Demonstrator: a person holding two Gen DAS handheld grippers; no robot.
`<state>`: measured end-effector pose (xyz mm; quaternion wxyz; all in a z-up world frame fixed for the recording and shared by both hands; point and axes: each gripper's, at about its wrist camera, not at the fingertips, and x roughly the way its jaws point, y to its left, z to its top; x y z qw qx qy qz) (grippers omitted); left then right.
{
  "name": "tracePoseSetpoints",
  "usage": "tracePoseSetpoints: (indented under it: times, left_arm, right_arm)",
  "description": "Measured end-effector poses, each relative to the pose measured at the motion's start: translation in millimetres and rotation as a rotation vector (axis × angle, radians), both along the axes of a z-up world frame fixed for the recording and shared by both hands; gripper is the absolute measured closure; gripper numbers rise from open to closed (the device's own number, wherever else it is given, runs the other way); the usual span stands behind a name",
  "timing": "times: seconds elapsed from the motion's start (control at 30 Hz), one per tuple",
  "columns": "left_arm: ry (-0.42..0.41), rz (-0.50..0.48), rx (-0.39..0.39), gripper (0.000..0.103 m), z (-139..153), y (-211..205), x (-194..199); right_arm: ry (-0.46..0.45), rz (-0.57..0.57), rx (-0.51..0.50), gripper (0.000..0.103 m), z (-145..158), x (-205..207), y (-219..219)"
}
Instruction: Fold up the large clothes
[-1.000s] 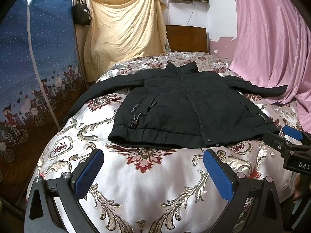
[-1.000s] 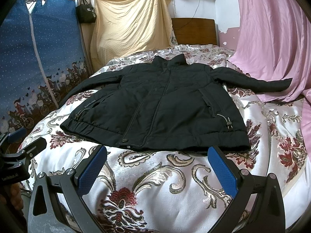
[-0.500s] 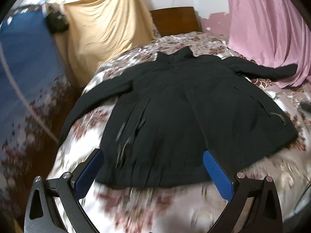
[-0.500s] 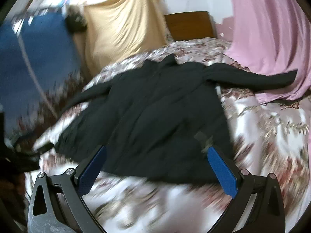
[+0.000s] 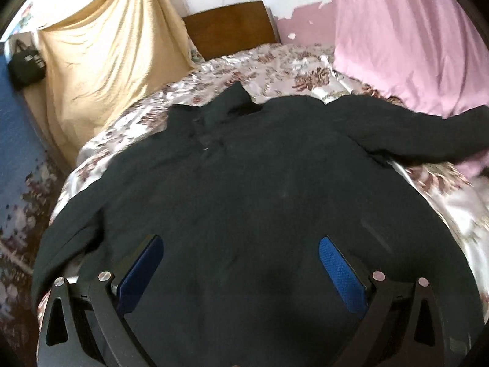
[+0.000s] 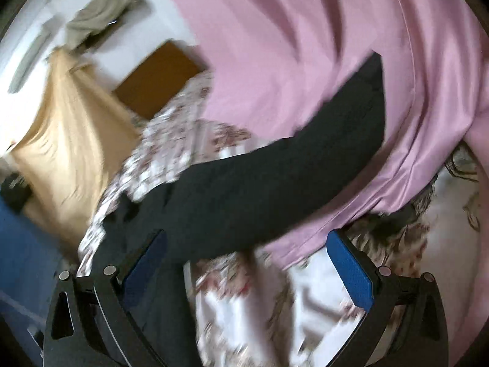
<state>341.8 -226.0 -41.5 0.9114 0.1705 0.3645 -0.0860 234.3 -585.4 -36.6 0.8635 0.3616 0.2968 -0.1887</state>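
**Black jacket spread on a floral bedspread, both grippers over it**

Black jacket [image 5: 259, 198] lies flat, front up, on a floral bedspread [image 5: 275, 64], collar toward the wooden headboard [image 5: 229, 27]. The left gripper [image 5: 241, 270] is above the jacket's lower body, jaws wide apart, holding nothing. The right gripper [image 6: 247, 267] is near the right sleeve [image 6: 275, 189], which reaches onto a pink curtain [image 6: 305, 46]; its jaws are also apart. The right view is blurred.

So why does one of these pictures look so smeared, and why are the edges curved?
Right wrist view: motion blur smears the floral bedspread and pink curtain, while the tongs stay sharp. Left wrist view: steadier, though the black jacket shows little detail. Both: fisheye bending and dark corners.
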Motion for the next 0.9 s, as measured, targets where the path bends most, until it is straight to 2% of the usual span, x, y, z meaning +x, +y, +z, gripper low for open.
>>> tracePoseSetpoints:
  times: [0.07, 0.13, 0.3, 0.37, 0.43, 0.47, 0.5, 0.53, 0.63, 0.7, 0.8, 0.87, 0.9]
  left_arm:
    - [0.015, -0.006, -0.005, 0.000, -10, -18, 24]
    - [0.023, -0.014, -0.030, 0.000, -18, -36, 46]
    - [0.063, -0.052, -0.107, 0.000, -34, -69, 84]
    - [0.121, -0.094, -0.103, 0.000, -45, -86, 98]
    - [0.162, -0.129, -0.077, 0.000, -58, -101, 106]
    - [0.174, -0.139, -0.064, 0.000, -64, -105, 106]
    - [0.191, -0.142, -0.046, 0.000, -73, -108, 107]
    - [0.203, -0.140, -0.044, 0.000, -78, -108, 110]
    - [0.255, -0.135, -0.128, 0.000, -84, -96, 115]
    - [0.305, -0.138, -0.201, 0.000, -76, -81, 116]
    - [0.346, -0.124, -0.322, 0.001, -50, -44, 113]
    - [0.335, -0.090, -0.361, 0.001, -28, -11, 109]
    - [0.325, -0.065, -0.356, 0.001, -17, 6, 107]
  right_arm:
    - [0.002, -0.068, 0.080, 0.001, -18, 6, -15]
    - [-0.042, -0.119, 0.152, 0.001, -34, 6, -25]
    - [-0.105, -0.216, 0.186, 0.003, -50, 10, -34]
    - [-0.129, -0.255, 0.193, 0.021, -52, 12, -37]
    - [-0.139, -0.282, 0.192, 0.057, -53, 19, -36]
    - [-0.126, -0.302, 0.178, 0.066, -53, 22, -37]
    - [-0.106, -0.324, 0.148, 0.082, -50, 25, -36]
    - [-0.087, -0.334, 0.112, 0.086, -46, 28, -35]
    - [-0.067, -0.301, -0.027, 0.090, -25, 42, -25]
    - [-0.073, -0.267, -0.110, 0.091, -4, 53, -13]
    - [-0.102, -0.178, -0.283, 0.091, 43, 73, 16]
    - [-0.128, -0.104, -0.398, 0.091, 73, 89, 45]
    - [-0.137, -0.068, -0.442, 0.091, 85, 98, 60]
